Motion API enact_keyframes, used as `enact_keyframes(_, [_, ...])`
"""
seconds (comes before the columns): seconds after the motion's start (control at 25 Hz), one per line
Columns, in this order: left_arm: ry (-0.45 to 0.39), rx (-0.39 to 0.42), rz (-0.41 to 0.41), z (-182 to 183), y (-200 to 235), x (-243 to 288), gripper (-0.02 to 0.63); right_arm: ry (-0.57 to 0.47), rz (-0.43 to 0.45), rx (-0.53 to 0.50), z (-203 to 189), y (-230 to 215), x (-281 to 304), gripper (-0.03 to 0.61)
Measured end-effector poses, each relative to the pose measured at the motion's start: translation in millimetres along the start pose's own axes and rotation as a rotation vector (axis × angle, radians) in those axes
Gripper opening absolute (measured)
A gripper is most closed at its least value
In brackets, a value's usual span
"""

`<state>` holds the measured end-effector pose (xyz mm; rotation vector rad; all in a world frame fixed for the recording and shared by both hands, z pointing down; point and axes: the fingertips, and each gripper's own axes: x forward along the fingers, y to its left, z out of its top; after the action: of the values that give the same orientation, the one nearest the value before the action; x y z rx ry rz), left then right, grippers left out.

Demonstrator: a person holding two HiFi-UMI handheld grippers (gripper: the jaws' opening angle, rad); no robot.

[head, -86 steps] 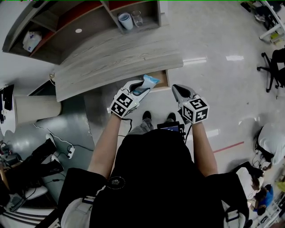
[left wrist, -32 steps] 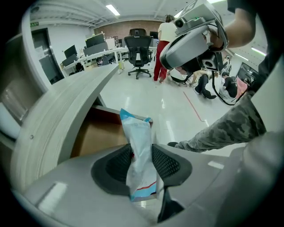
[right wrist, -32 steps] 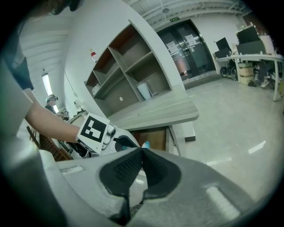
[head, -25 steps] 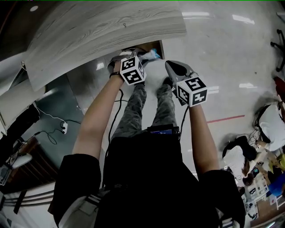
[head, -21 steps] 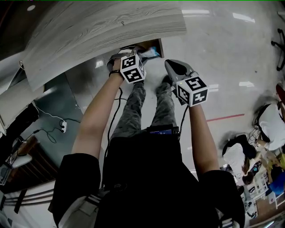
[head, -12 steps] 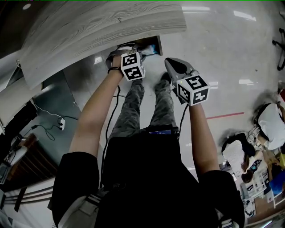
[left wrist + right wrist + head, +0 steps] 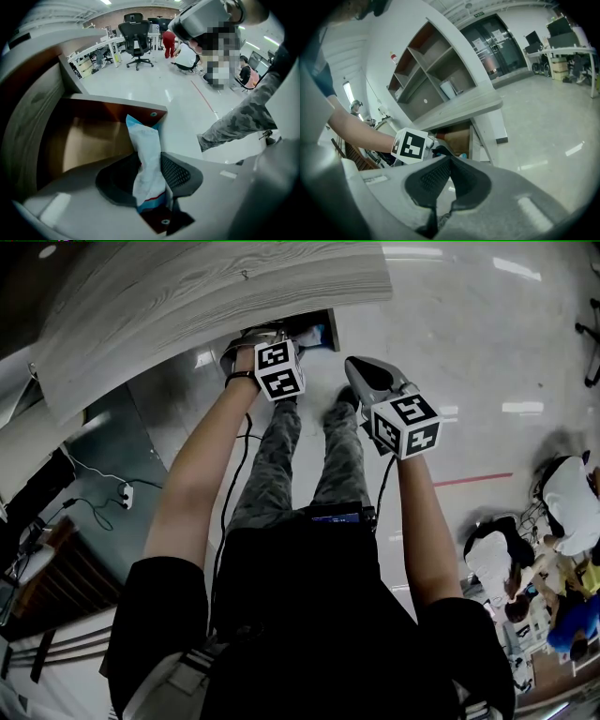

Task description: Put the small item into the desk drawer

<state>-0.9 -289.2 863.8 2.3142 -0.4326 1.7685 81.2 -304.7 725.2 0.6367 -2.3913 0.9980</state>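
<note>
White-and-blue crinkled packet (image 7: 149, 161) sat pinched in my left gripper (image 7: 151, 157), left arm (image 7: 202, 465) outstretched, over the open brown wooden drawer (image 7: 89, 140); my right gripper (image 7: 449, 164) hung back, jaws pressed together, empty.

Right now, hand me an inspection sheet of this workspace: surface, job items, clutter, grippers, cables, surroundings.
Surface: grey wood-grain desk top; nothing seen on its visible part.
Job's things: white-and-blue packet held over the open drawer, not yet released.
Clutter: nothing seen in the drawer's visible part.
Grippers: left gripper shut on the packet; right gripper shut, empty, apart from the drawer.
Cables: black cable beside the left arm; white cable and power strip on the floor.
Surroundings: wall shelves, office chair, people low on the floor.
</note>
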Motion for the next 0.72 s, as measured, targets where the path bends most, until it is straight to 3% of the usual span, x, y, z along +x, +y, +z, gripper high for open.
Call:
enact_keyframes(0.6, [-0.029,-0.021,0.011,-1,1,-3,0.172,0.007,0.003,-0.012,-4,9,-3,0.003])
enact_keyframes(0.72, [-0.036,-0.034,0.017,1,1,-9,0.203,0.007,-0.007,-0.012,-6,10,-8,0.003])
